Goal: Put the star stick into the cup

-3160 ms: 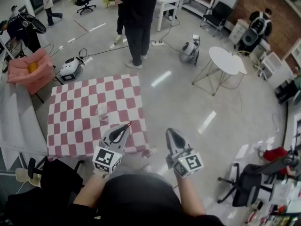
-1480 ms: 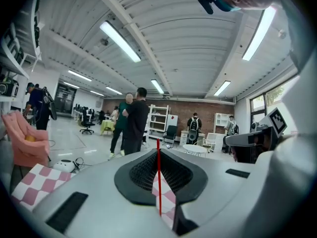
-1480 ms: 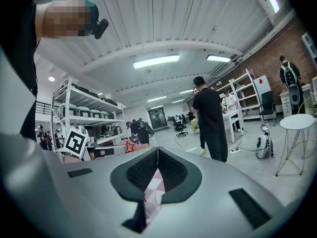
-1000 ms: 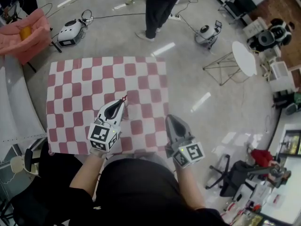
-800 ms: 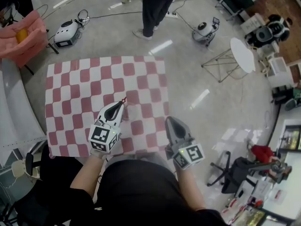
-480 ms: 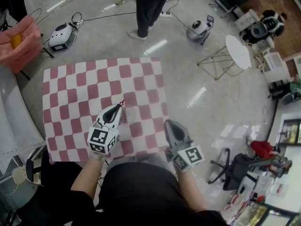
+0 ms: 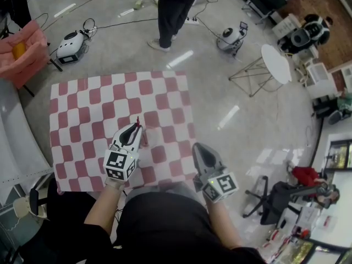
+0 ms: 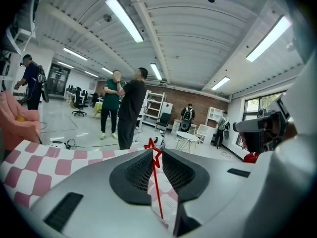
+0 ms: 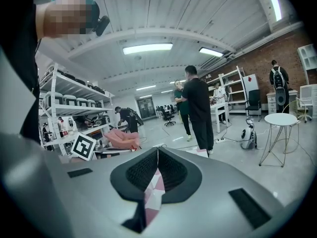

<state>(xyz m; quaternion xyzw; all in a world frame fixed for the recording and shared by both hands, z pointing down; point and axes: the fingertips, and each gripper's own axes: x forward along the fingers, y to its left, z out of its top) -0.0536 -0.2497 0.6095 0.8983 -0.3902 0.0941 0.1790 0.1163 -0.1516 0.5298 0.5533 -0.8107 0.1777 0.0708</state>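
No legible txt, labels or nos. in view.

Quick count: two hand-held grippers, left (image 7: 133, 130) and right (image 7: 199, 149). One red star stick (image 8: 156, 187), one clear cup (image 7: 148, 138), one worktop (image 7: 82, 120) under a red-and-white checked cloth. On the floor, two little white machines (image 7: 70, 37) (image 7: 230, 36), one round white table (image 7: 275, 62), one pink armchair (image 7: 22, 48). Two people stand together past the worktop, one in green (image 8: 110, 100), one in black (image 8: 132, 108).
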